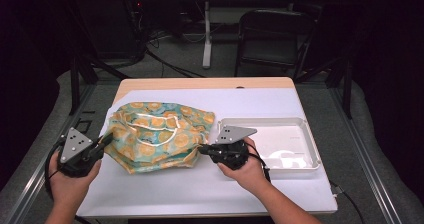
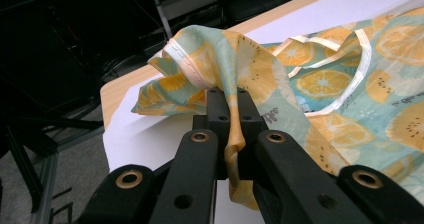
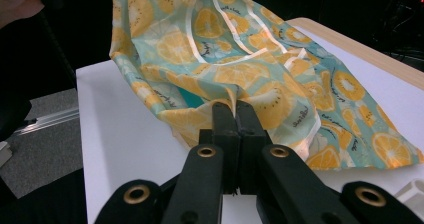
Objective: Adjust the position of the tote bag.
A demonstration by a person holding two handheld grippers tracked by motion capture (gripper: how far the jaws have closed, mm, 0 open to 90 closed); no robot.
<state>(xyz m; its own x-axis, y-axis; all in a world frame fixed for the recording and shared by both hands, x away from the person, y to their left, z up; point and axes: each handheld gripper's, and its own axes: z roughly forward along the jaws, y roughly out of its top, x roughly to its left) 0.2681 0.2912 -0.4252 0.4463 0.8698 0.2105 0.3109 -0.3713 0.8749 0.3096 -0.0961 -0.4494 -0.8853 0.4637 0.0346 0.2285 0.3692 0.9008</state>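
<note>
We see a fabric bag printed with orange slices [image 1: 159,134] lying crumpled on the white sheet [image 1: 200,184] that covers the wooden table [image 1: 200,83], toward the left half of the tabletop. The left gripper [image 1: 106,140] sits at the bag's left edge, held in the person's left hand [image 1: 70,176]. In the left gripper view its jaws are clamped together on a fold of the cloth [image 2: 232,134], which is pulled up between them and drapes back toward the table, with a pale ribbon trim [image 2: 185,64] running along the raised hem.

The right gripper [image 1: 202,150] meets the bag's right edge, held in the right hand [image 1: 247,171]. In the right gripper view its jaws are pressed closed as well, pinching a small ridge of the fabric [image 3: 232,96] at the near edge, while the rest of the bag spreads away across the white sheet.

Just to the right of the right gripper lies a shallow white plastic tray [image 1: 310,134], apart from the bag. Beyond the table we see a dark folding chair [image 1: 272,36] standing on the grey floor.
</note>
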